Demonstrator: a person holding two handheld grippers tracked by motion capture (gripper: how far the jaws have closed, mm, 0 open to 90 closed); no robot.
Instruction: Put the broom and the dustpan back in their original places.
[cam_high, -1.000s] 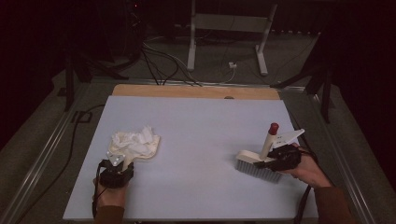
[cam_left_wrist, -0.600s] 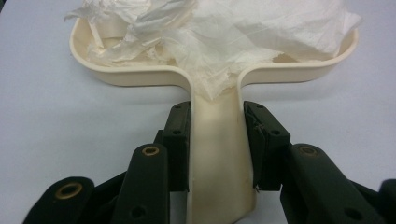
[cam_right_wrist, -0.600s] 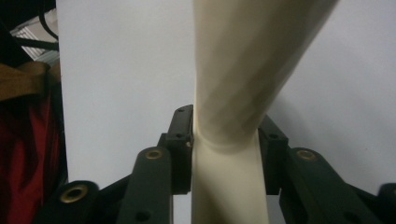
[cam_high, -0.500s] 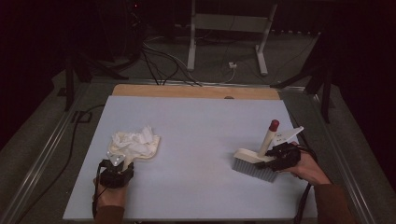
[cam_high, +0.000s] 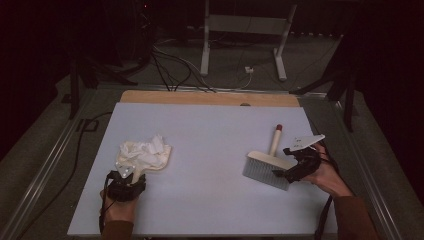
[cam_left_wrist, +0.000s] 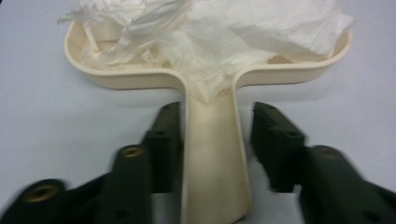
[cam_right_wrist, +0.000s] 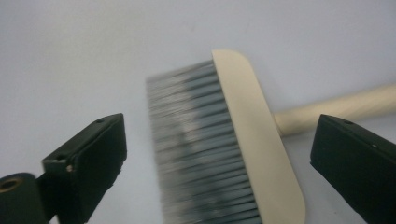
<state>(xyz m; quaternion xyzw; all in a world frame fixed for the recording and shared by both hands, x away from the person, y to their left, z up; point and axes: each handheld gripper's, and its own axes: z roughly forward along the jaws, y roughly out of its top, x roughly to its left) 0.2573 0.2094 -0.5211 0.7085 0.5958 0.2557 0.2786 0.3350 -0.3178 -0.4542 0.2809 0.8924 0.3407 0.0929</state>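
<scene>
On the counter (cam_high: 210, 140), one dustpan (cam_left_wrist: 210, 154) heaped with crumpled paper (cam_left_wrist: 224, 32), one brush (cam_right_wrist: 224, 140), left tongs (cam_left_wrist: 215, 140) just parted, loosely straddling pan handle, right tongs (cam_right_wrist: 219, 154) just spread wide, brush released between.

The person is wearing brown sleeves (cam_high: 354, 215). Each black gripper (cam_high: 300, 162) is carrying a grey three-cornered plate (cam_high: 307, 141), trailing a black cable (cam_high: 323, 215) and showing brass-coloured screw holes (cam_left_wrist: 132, 151).

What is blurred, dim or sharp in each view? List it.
High view: dim, dark surroundings, the table evenly lit. Left gripper view: the dustpan and crumpled paper fairly sharp, the near fingers soft. Right gripper view: the brush bristles smeared, the handle soft.
</scene>
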